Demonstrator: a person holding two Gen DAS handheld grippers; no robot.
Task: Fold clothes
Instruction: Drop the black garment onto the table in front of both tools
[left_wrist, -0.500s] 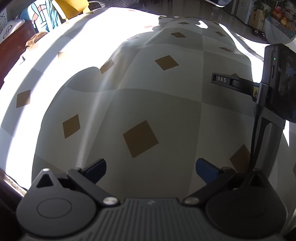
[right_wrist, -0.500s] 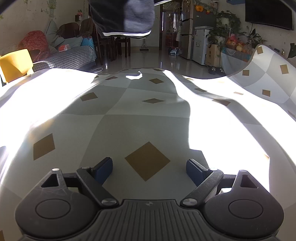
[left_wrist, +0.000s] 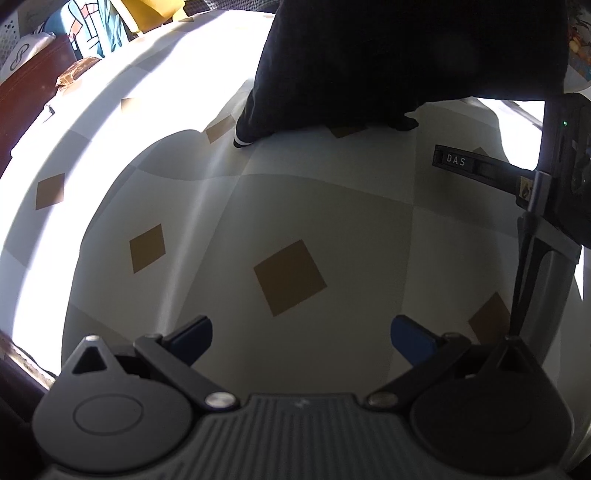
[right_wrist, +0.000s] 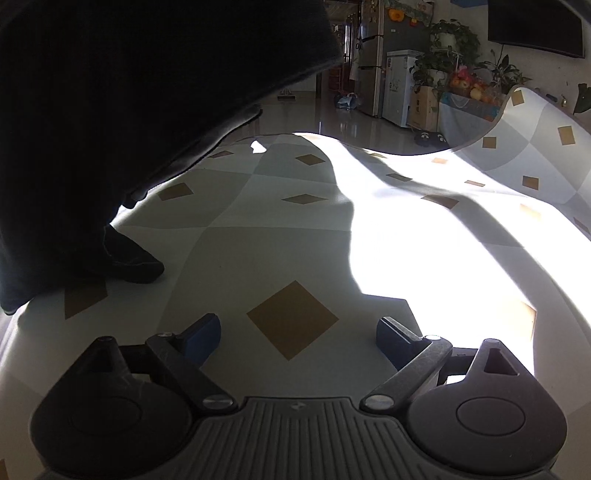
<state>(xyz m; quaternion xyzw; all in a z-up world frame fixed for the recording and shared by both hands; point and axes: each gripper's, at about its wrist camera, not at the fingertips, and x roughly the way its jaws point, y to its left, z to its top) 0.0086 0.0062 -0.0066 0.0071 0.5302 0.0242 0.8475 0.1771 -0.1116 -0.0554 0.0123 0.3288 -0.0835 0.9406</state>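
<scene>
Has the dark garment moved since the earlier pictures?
Yes. The dark garment has dropped down onto the checked tablecloth, its cuff now touching it.

This is a lived-in home, an open living and dining room. The work surface is a table under a checked cloth (right_wrist: 280, 243) with tan diamonds, lit by strong sun. In the right wrist view, a glossy tiled floor (right_wrist: 332, 122) runs back at 12 o'clock to a steel fridge (right_wrist: 373, 55) with magnets on its door and a small white fridge (right_wrist: 400, 85) beside it. At 1 o'clock stand potted plants (right_wrist: 454, 40) and a heap of fruit (right_wrist: 469, 86); a wall-hung television (right_wrist: 535, 26) sits at 2 o'clock. In the left wrist view, a patterned cushion (left_wrist: 94, 31) and dark wooden furniture (left_wrist: 33, 85) lie at 10 o'clock.
</scene>
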